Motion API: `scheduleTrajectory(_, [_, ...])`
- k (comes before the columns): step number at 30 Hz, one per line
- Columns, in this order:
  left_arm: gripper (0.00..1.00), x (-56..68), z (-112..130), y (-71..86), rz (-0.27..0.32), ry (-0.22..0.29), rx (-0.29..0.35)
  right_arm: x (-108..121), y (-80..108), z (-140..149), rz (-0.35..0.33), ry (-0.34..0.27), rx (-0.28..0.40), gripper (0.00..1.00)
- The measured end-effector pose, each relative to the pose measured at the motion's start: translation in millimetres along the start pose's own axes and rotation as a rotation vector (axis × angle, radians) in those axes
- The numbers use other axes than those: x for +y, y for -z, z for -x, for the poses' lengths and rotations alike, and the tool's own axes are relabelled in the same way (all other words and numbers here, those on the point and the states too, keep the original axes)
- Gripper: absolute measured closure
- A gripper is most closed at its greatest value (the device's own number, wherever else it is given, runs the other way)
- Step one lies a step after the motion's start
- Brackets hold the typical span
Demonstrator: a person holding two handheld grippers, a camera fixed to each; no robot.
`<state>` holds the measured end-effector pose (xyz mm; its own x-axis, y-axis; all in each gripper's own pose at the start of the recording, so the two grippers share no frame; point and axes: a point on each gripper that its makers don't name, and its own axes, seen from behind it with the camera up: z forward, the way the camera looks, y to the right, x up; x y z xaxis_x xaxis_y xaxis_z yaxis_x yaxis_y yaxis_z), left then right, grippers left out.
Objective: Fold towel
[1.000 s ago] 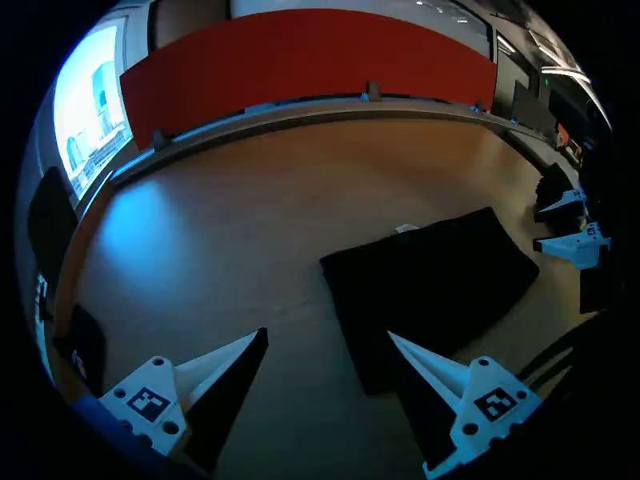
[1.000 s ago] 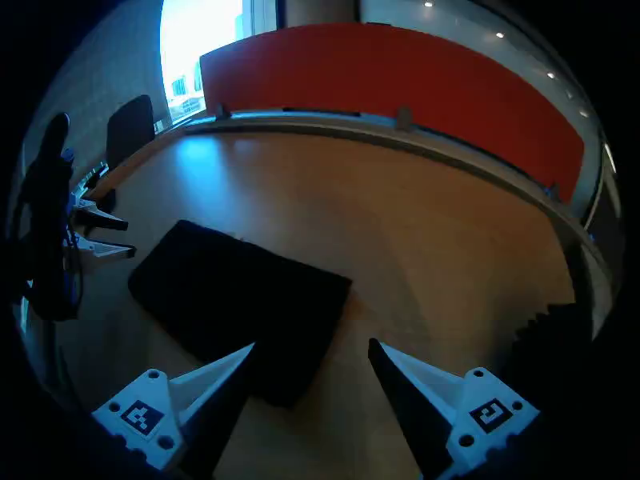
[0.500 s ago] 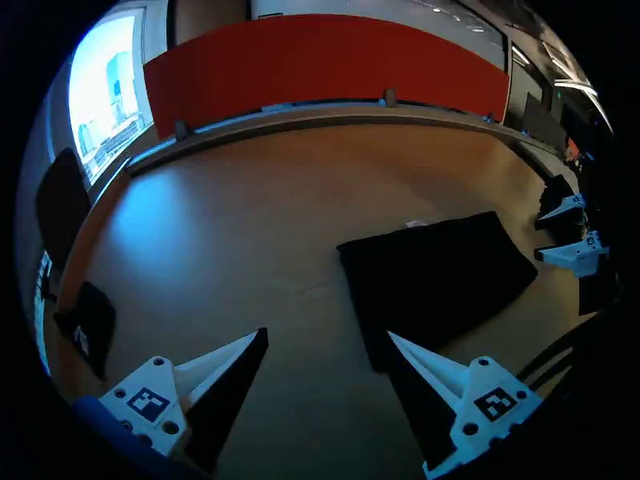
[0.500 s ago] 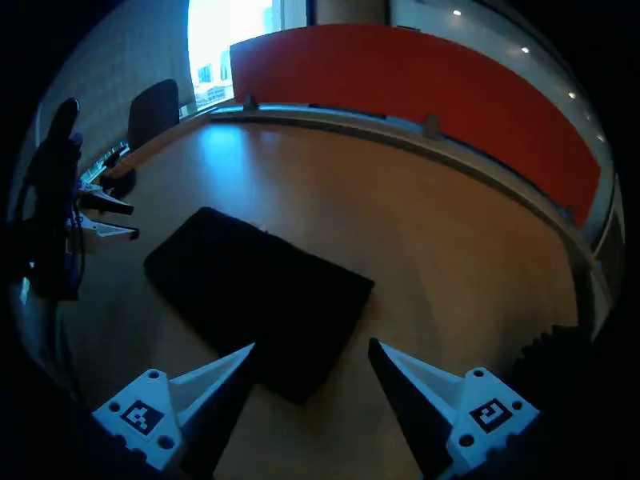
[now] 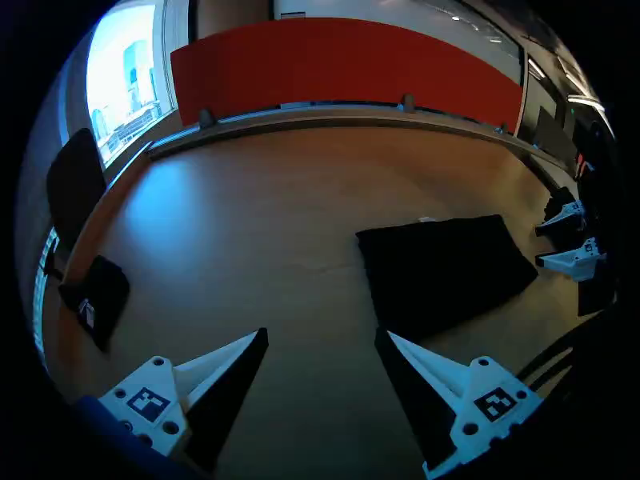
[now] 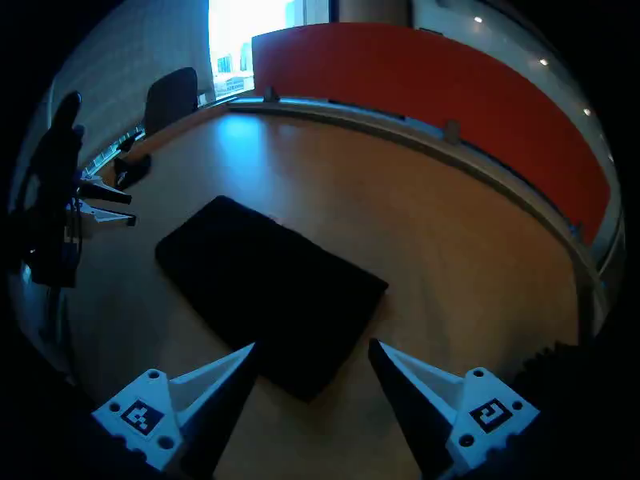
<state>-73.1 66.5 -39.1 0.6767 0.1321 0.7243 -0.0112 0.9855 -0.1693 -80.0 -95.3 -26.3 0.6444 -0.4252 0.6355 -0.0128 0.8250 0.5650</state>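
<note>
Your left gripper (image 5: 320,332) is released, its two fingers spread wide with nothing between them. It sits at the bottom of the left gripper view, over bare wood. Your right gripper (image 6: 312,344) is just as slack in its own view, jaws apart and empty, and its left fingertip overlaps the near corner of the towel in the picture. I can't tell whether it touches the cloth.

The black towel (image 5: 444,268) lies flat on the wooden table (image 5: 264,216), in the right middle of the left gripper view. In the right gripper view it sits centre-left, running on a diagonal. It reads as a compact, tidy rectangle with straight edges and square corners. A small pale tag (image 5: 424,219) pokes out at its far edge. The shape suggests you have at least one fold behind you, but the cloth is too dark to count layers or spot a crease.

Each gripper also appears in the other's view, at the frame's edge beside one end of the towel. You are placed at opposite ends, with neither tool gripping.

What is left depends on how small you want it. If another fold is due, you have yet to pinch an edge. If this is the final size, only a squaring-up remains. The red partition (image 5: 344,64) runs along the table's far edge, well clear of the cloth.
</note>
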Motion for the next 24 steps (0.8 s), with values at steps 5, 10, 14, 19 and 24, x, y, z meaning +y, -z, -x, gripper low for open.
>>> scheduleTrajectory(5, [0.00, -2.4, 6, 5.1, -0.009, 0.001, -0.004, -2, -1.4, 8, -0.005, 0.007, -0.012, 0.00])
scheduleTrajectory(10, [0.00, -1.5, 13, 12.7, -0.011, 0.007, -0.008, -6, -2.2, 22, -0.014, 0.019, -0.033, 0.00])
scheduleTrajectory(14, [0.00, -1.7, 20, 19.2, -0.016, 0.010, -0.011, -8, -2.8, 34, -0.020, 0.026, -0.050, 0.00])
scheduleTrajectory(19, [0.00, -3.6, 27, 25.7, -0.022, 0.019, -0.017, -10, -3.7, 45, -0.029, 0.024, -0.063, 0.02])
scheduleTrajectory(24, [0.00, -5.5, 30, 29.7, -0.026, 0.034, -0.020, -8, -4.5, 49, -0.030, 0.028, -0.073, 0.09])
